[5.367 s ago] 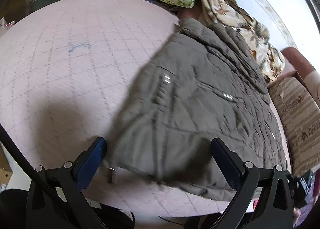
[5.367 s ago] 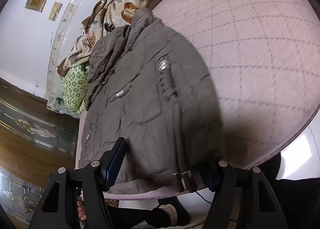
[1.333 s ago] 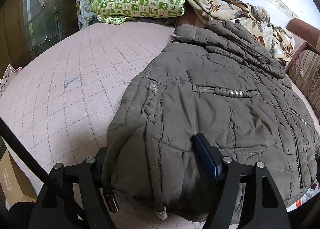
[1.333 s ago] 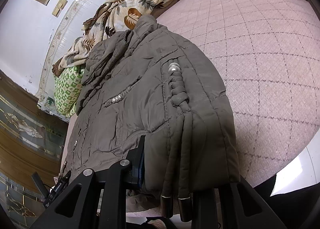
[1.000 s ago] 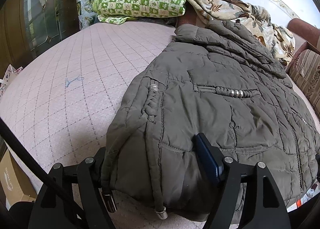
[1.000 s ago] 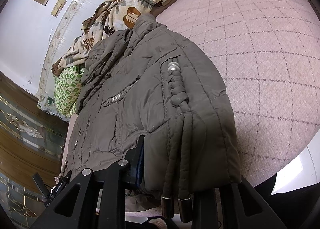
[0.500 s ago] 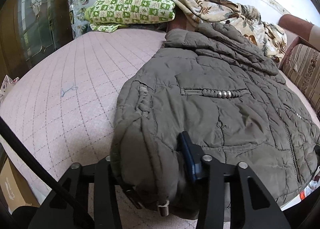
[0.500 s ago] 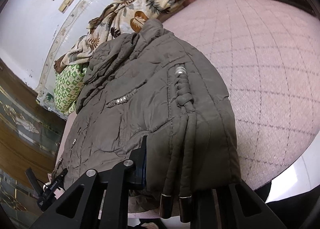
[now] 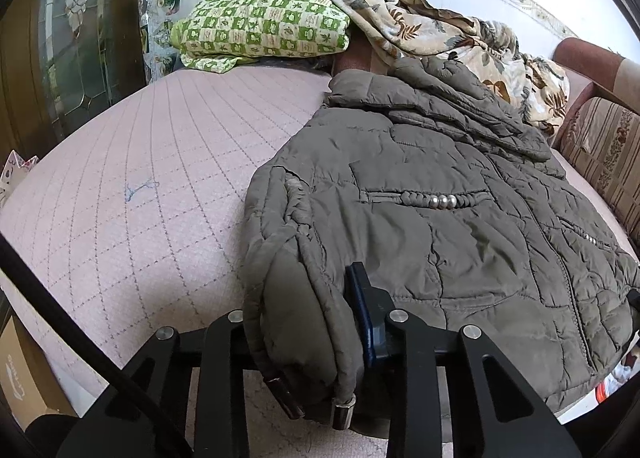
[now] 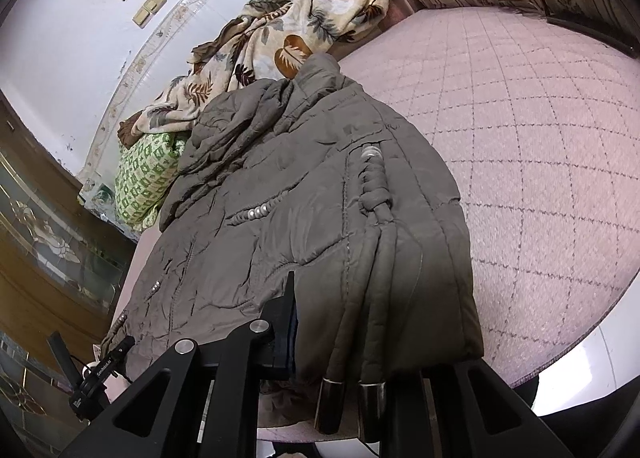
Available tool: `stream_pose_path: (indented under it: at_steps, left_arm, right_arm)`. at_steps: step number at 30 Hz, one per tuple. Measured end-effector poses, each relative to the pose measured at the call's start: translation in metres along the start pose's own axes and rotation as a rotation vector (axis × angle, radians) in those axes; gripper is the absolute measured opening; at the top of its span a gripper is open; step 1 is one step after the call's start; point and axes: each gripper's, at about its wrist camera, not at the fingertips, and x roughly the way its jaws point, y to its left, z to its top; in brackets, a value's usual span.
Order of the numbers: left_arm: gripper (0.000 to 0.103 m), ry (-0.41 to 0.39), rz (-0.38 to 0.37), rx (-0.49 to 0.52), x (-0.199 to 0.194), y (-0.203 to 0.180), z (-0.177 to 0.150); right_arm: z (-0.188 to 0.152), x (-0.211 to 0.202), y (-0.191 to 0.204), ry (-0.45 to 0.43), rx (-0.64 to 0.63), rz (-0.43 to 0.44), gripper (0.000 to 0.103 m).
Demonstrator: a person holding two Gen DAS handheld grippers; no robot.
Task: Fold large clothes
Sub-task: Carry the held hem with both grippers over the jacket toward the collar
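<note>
A grey-brown quilted jacket lies spread flat on the pink quilted bed, collar at the far end. My left gripper is at the near left corner of the hem. Its jaws are closing, and the padded fabric is bunched tight between the pads. Two metal-tipped drawstrings hang below it. In the right wrist view my right gripper is shut on the jacket at the hem's other corner. Its right finger is hidden under the fabric, and drawstring ends dangle there.
A green checked pillow and a floral blanket are heaped at the head of the bed. A striped sofa borders one side. A cardboard box sits on the floor by the near edge. Bare mattress stretches beside the jacket.
The left jaws have drawn in from wide apart and now squeeze the hem corner into a bunch. The right gripper keeps its hold on the other corner, barely moved.
</note>
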Motion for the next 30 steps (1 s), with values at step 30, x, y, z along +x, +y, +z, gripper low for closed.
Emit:
stream_pose_path:
  at_steps: [30]
  left_arm:
    - [0.023,-0.065,-0.045,0.021,-0.029,0.002,0.008]
  right_arm:
    - [0.011,-0.035,0.026,-0.089,-0.061,0.035,0.015]
